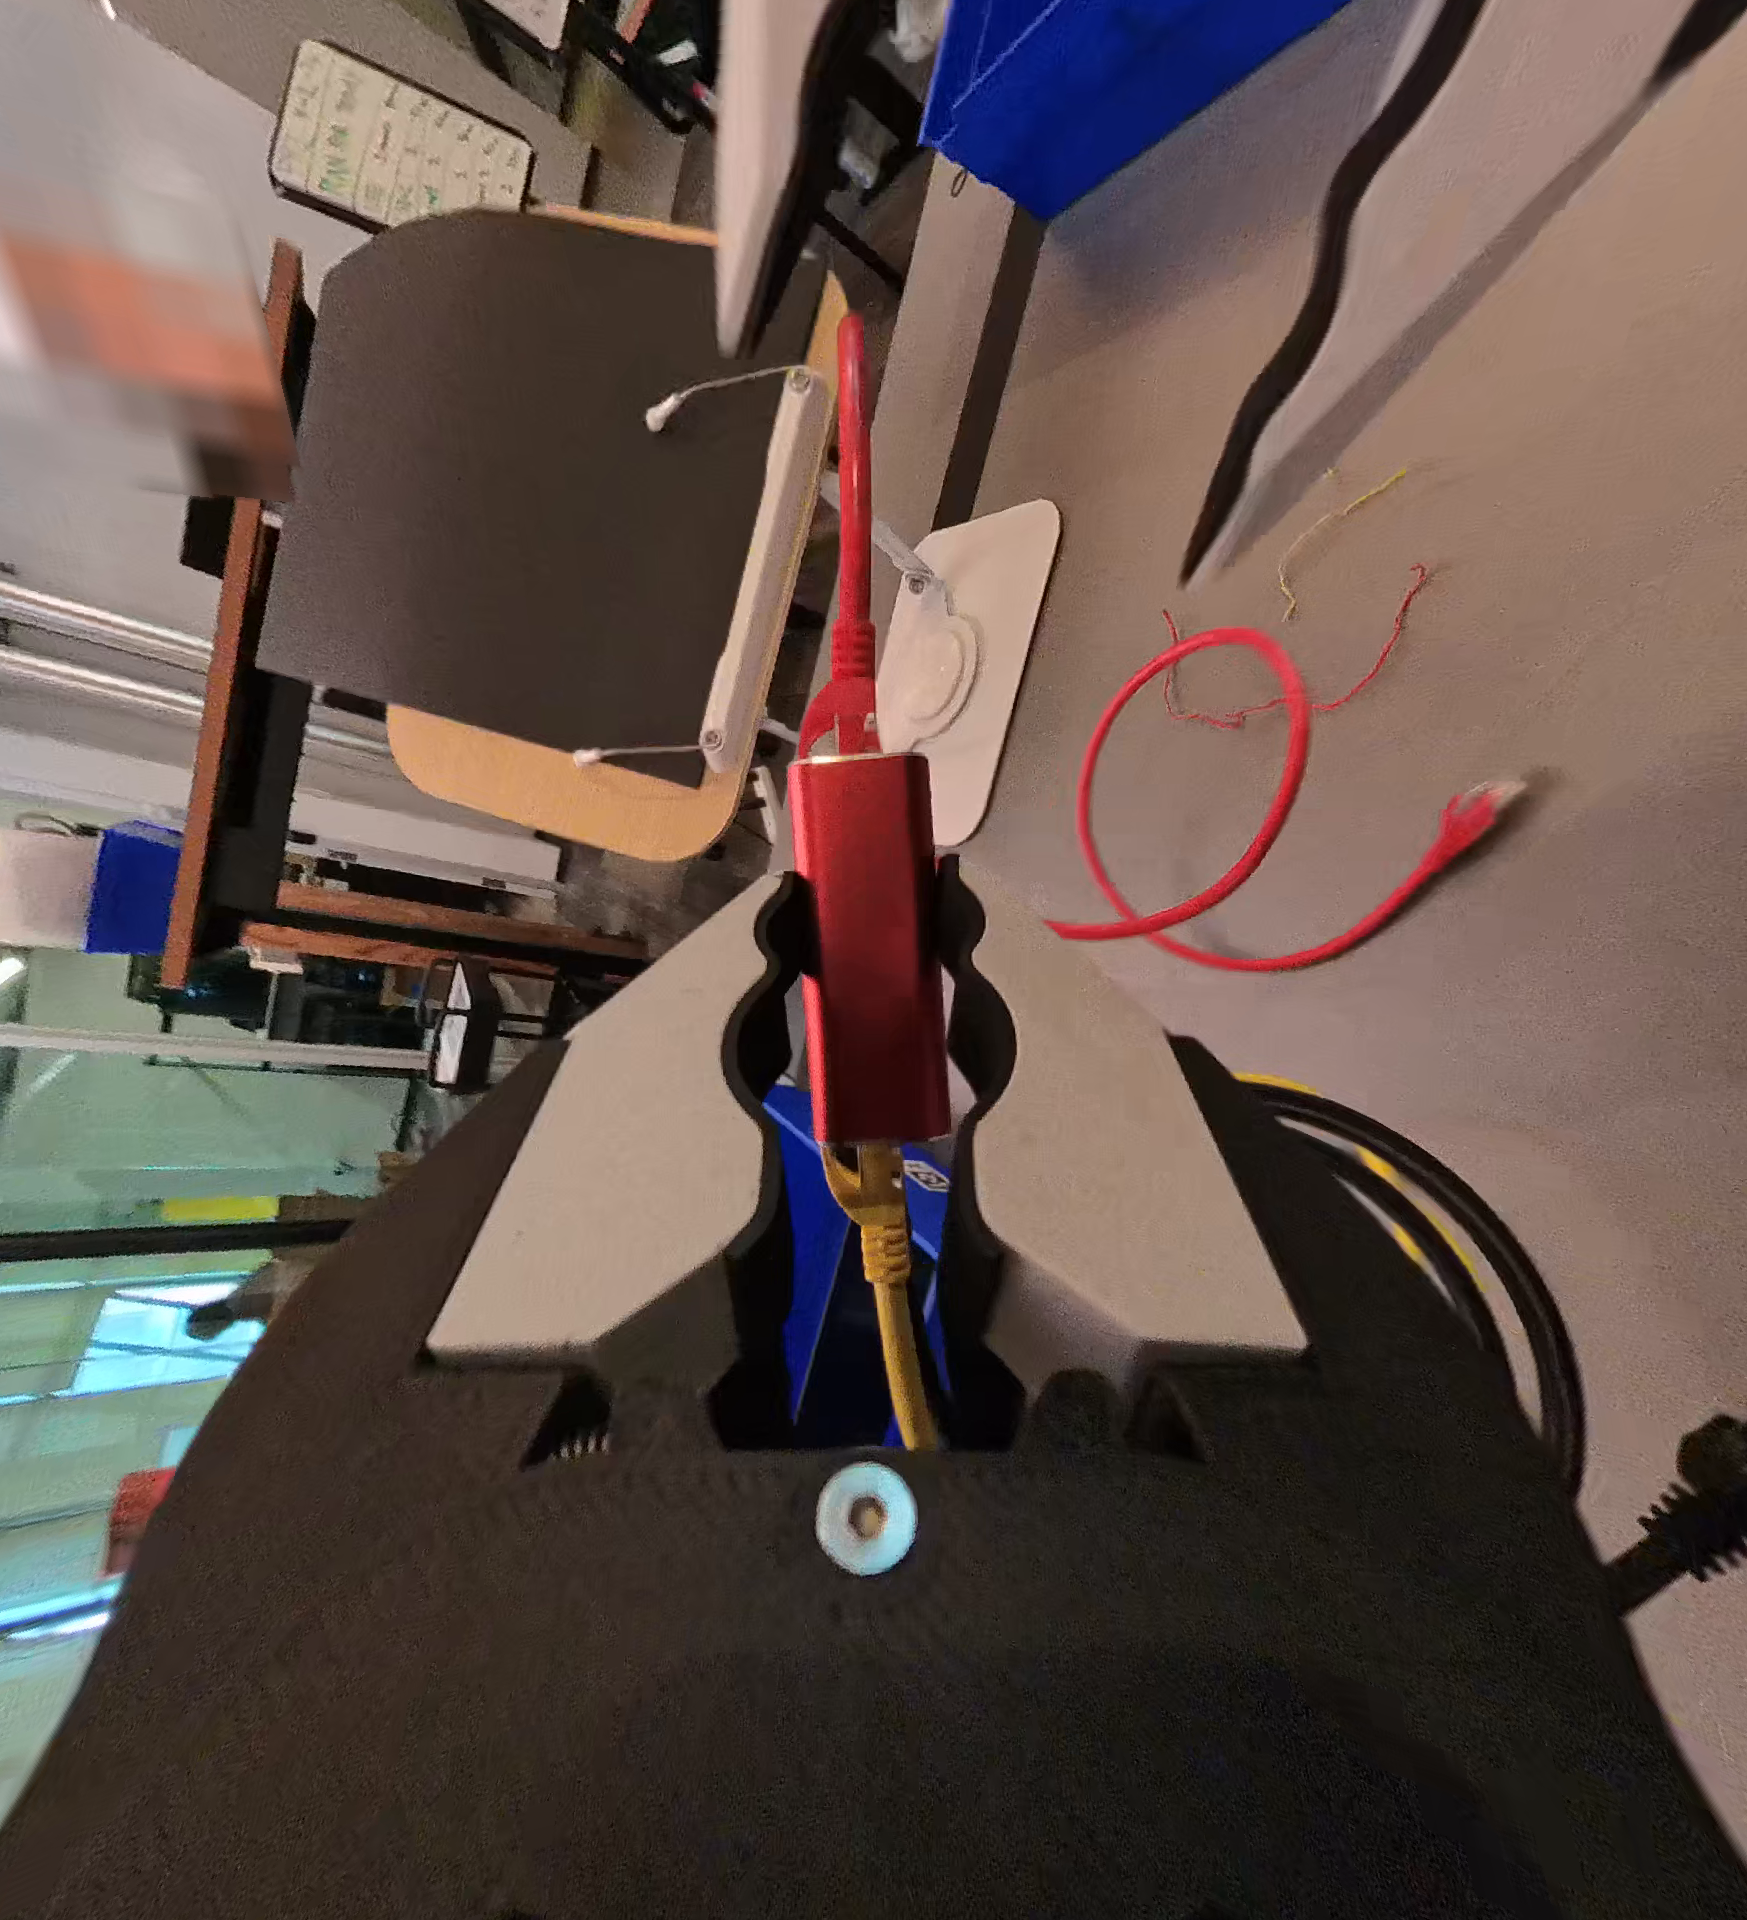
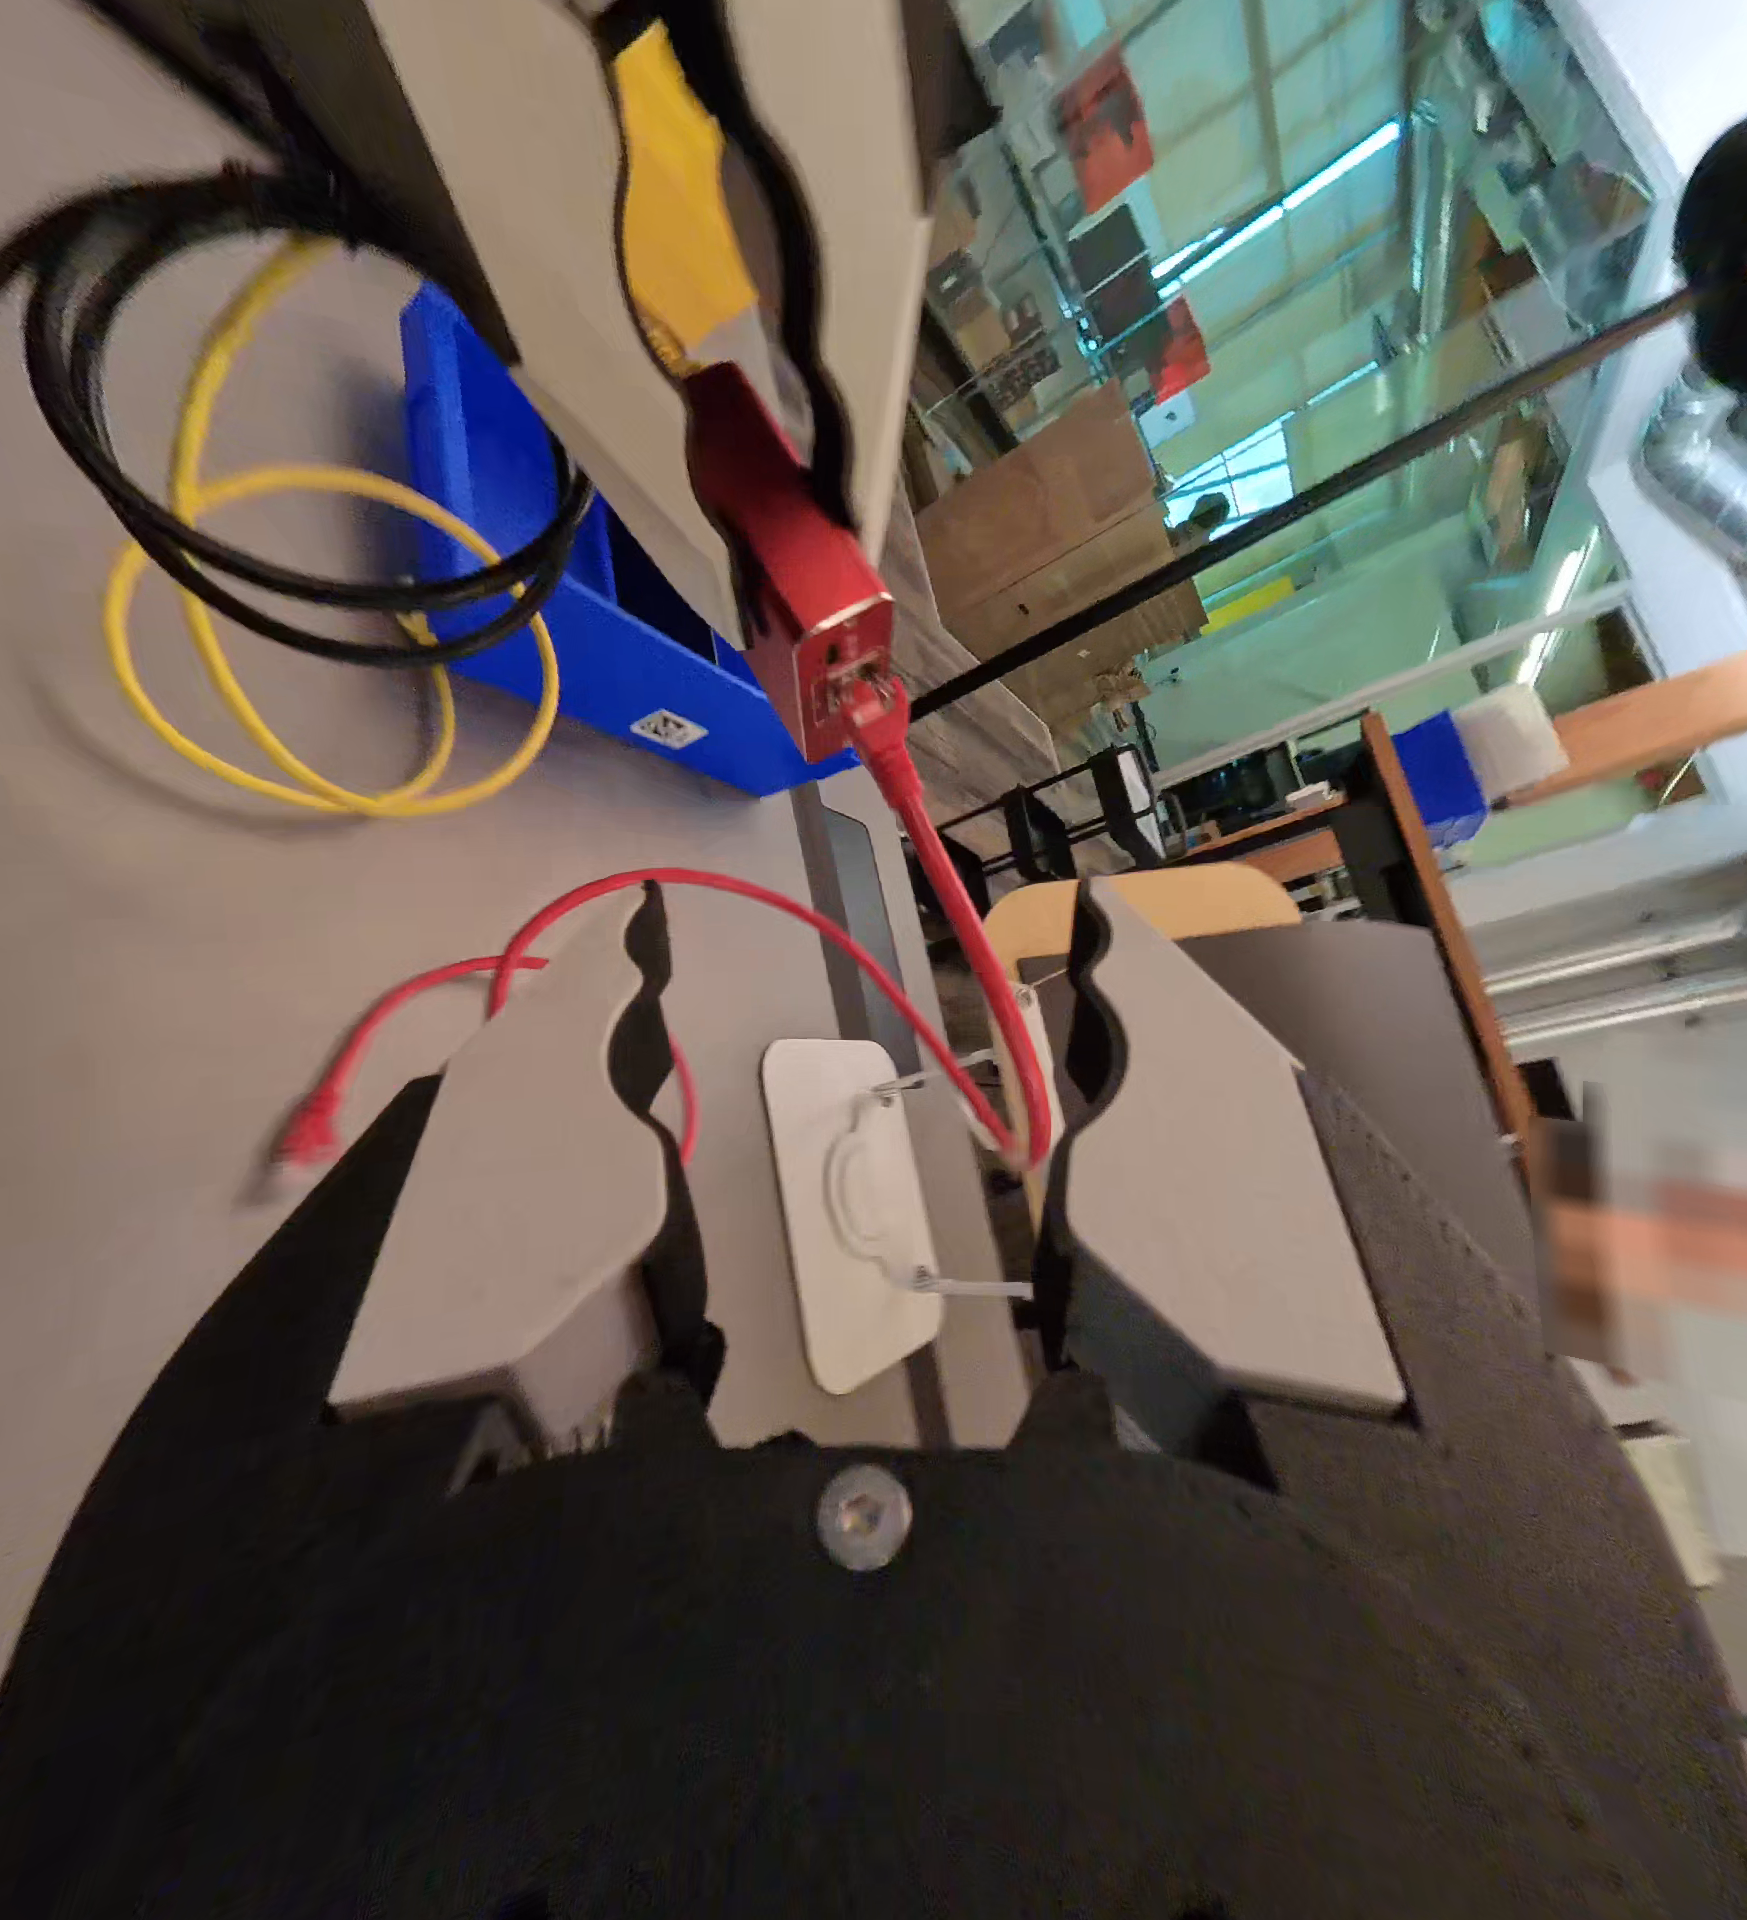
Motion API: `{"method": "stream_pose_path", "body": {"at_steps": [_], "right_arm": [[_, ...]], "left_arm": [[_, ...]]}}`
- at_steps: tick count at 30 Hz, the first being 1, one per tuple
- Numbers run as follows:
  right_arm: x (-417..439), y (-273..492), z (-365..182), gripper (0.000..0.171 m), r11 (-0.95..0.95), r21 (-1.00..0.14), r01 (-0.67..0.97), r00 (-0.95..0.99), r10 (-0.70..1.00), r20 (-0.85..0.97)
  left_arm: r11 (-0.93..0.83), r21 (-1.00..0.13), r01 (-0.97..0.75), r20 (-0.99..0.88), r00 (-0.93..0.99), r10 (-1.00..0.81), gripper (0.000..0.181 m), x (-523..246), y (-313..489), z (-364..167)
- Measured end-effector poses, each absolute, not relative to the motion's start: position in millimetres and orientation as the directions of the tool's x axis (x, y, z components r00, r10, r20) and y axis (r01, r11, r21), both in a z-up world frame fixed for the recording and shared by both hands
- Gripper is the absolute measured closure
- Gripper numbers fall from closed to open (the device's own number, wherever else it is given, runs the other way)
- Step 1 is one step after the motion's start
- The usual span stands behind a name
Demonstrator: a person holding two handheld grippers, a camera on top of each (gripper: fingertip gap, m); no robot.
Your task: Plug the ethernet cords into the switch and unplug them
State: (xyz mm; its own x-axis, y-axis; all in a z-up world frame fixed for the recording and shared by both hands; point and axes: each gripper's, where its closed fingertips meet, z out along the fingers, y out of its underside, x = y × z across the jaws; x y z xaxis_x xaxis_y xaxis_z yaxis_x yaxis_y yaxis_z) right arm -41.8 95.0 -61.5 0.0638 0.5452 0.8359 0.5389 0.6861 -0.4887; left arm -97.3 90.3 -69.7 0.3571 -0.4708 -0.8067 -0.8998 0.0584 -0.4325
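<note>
In the left wrist view, the left tongs [image 1: 869, 997] are clamped on the red switch [image 1: 874, 951], which is held in the air off the worktop [image 1: 1627, 1091] edge. A yellow cord [image 1: 900, 1340] is plugged into the switch's near end and runs back between the fingers [image 1: 630, 1164]. A red cord [image 1: 853, 499] is plugged into the far end and arches away past the worktop edge. To the right, a white pad [image 1: 994, 623] lies at the worktop edge, and farther in the red cord's loop [image 1: 1201, 790] rests on the worktop with its free plug [image 1: 1471, 821] beside it. A black cord [image 1: 1471, 1247] curls at the right, its plug [image 1: 1742, 1486] near the lower right.

In the right wrist view, coils of black cord [image 2: 256, 561] and yellow cord [image 2: 329, 665] lie on the worktop [image 2: 69, 935] at the upper left, partly overlapping, next to a blue bin [image 2: 578, 623]. The left tongs [image 2: 807, 488] enter from the top gripping the switch [image 2: 807, 603], with the red cord [image 2: 962, 904] plugged into its end. That cord sags off the edge, then loops back onto the worktop to its loose plug [image 2: 308, 1132] at left. The right tongs [image 2: 869, 935] stand open and hold nothing; the white pad [image 2: 848, 1195] shows between the fingers [image 2: 536, 1195].
</note>
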Motion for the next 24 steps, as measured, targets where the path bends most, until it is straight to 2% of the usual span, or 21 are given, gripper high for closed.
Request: {"method": "stream_pose_path", "body": {"at_steps": [2, 8, 11, 15, 16, 18, 20, 24], "right_arm": [[-59.2, 95.1, -72.3, 0.095, 0.722, -0.438, 0.536, -0.003, 0.520, 0.854], [-85.8, 97.1, -100.9, 0.113, 0.755, -0.410, 0.511, -0.083, 0.518, 0.851], [-86.7, 101.9, -101.5, 0.141, 0.745, -0.406, 0.530, -0.053, 0.507, 0.860], [-81.7, 116.7, -102.5, 0.145, 0.702, -0.415, 0.579, -0.018, 0.519, 0.854], [-80.7, 120.3, -102.5, 0.145, 0.695, -0.406, 0.594, -0.012, 0.512, 0.859], [-79.1, 124.6, -103.2, 0.145, 0.692, -0.370, 0.620, -0.016, 0.482, 0.876], [-79.2, 123.9, -105.2, 0.145, 0.691, -0.346, 0.635, -0.025, 0.466, 0.885], [-85.7, 115.5, -108.0, 0.145, 0.701, -0.298, 0.648, -0.051, 0.431, 0.901]], "left_arm": [[0.097, -0.414, -0.905, -0.813, 0.320, -0.486, 0.157, -90.1, 86.1, -70.9], [0.200, -0.355, -0.913, -0.825, 0.205, -0.526, 0.158, -68.8, 73.0, -80.9], [0.219, -0.335, -0.916, -0.824, 0.172, -0.540, 0.158, -64.0, 71.8, -88.1], [0.196, -0.333, -0.922, -0.831, 0.189, -0.524, 0.158, -62.9, 85.8, -89.4], [0.172, -0.346, -0.922, -0.828, 0.214, -0.518, 0.153, -65.2, 90.4, -88.5], [0.113, -0.377, -0.919, -0.808, 0.267, -0.526, 0.126, -74.4, 98.1, -89.1], [0.049, -0.402, -0.914, -0.779, 0.314, -0.542, 0.110, -84.8, 105.4, -92.8], [-0.031, -0.391, -0.920, -0.748, 0.337, -0.572, 0.110, -87.9, 112.9, -111.9]]}}
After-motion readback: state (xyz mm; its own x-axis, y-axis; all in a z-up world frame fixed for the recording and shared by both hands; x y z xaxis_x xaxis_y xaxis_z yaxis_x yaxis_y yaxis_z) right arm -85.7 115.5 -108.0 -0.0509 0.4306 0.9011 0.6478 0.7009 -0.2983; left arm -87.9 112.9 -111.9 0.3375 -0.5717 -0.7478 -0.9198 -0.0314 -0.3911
